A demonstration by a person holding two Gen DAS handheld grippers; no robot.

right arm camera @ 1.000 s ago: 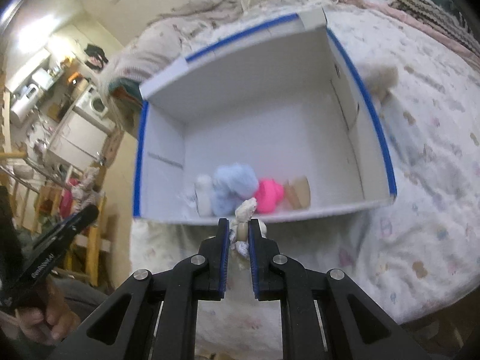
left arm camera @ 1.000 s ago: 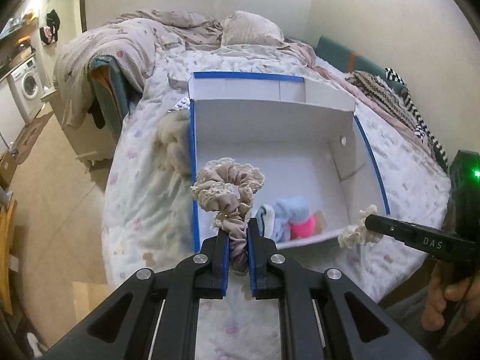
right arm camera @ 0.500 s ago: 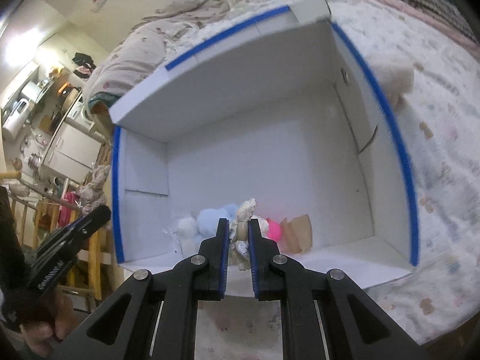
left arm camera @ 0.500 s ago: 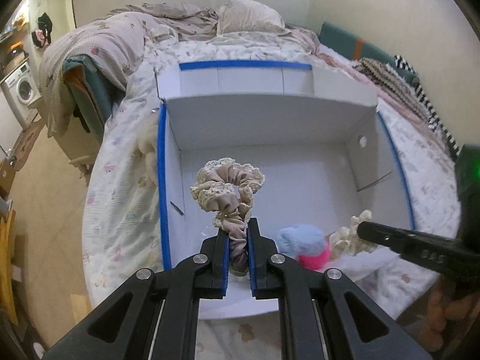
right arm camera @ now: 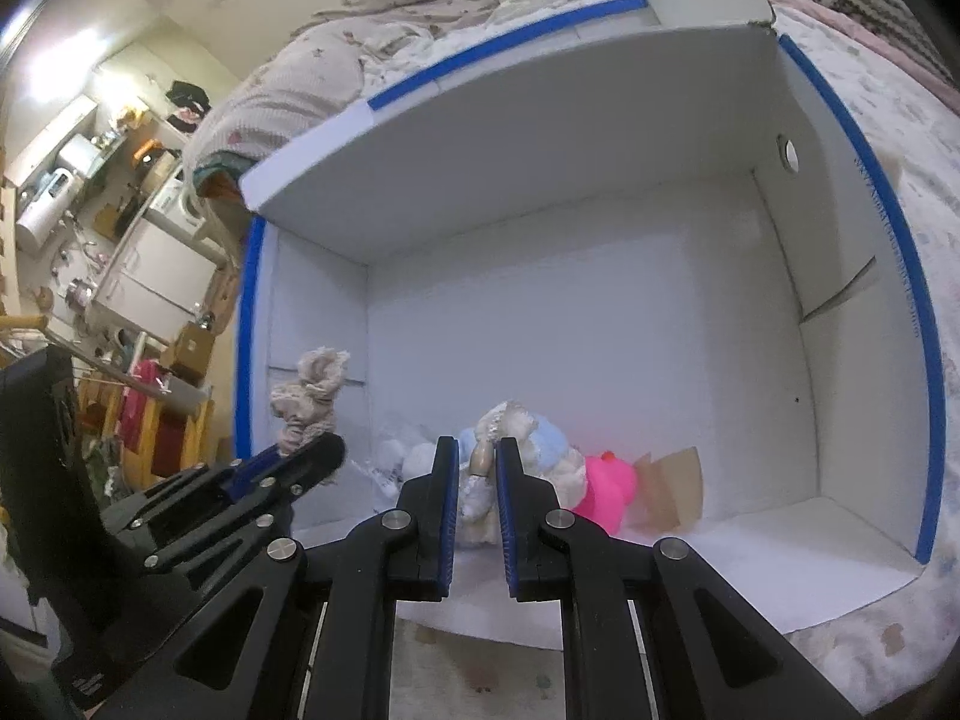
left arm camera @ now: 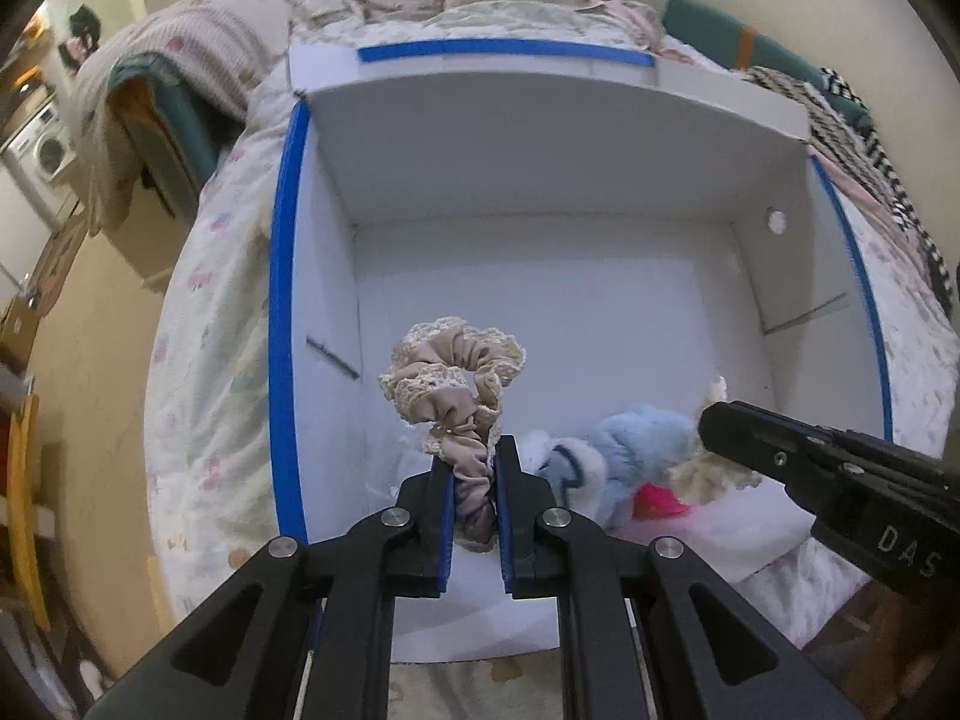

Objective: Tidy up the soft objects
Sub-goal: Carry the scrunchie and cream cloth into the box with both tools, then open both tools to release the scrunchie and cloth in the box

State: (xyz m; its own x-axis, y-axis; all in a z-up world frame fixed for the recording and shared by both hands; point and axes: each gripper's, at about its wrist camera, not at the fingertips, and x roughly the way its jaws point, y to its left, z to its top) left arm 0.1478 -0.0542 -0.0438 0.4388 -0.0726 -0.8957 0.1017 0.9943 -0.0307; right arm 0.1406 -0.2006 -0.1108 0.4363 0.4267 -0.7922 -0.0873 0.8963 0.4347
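Beige scrunchie (left arm camera: 456, 384) in left gripper (left arm camera: 474, 462) — over white box (left arm camera: 540, 300) (right gripper (right arm camera: 474, 468) holds cream one (right arm camera: 480, 480)).

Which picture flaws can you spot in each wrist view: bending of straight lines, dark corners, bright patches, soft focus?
Left wrist view: fisheye bows the white box's blue-taped edge into a curve; corners go black; the beige scrunchie in the left tongs is sharp. Right wrist view: the same bowing on the box rim; a bright washed-out patch of room light at upper left; the cream scrunchie between the right tongs looks slightly soft.

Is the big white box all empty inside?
No. The white box already holds a blue plush toy and a pink toy near its front edge.
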